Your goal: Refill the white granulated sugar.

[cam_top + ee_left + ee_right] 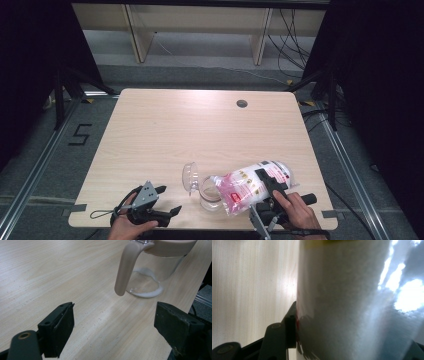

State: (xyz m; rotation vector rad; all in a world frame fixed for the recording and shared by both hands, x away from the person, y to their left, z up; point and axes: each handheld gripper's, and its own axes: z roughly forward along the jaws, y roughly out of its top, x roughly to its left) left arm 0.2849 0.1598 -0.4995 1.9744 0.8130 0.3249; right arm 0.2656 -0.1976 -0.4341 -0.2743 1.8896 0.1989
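Observation:
A clear glass jug [207,192] with a beige handle [125,270] and beige rim stands near the table's front edge, a little white powder on its bottom. Its clear lid [190,176] is flipped up to the left. A plastic bag [255,182] of white granules with pink and red print lies tilted over the jug, mouth end at the jug's opening. My right gripper [272,187] is shut on the bag; the bag's white grains [342,302] press against the left jaw. My left gripper [167,200] rests open on the table left of the jug, nothing between its jaws.
The light wooden table [200,130] has a round cable hole [242,103] at the back right. Black curtains flank both sides. Wooden furniture legs and cables stand on the floor behind the table.

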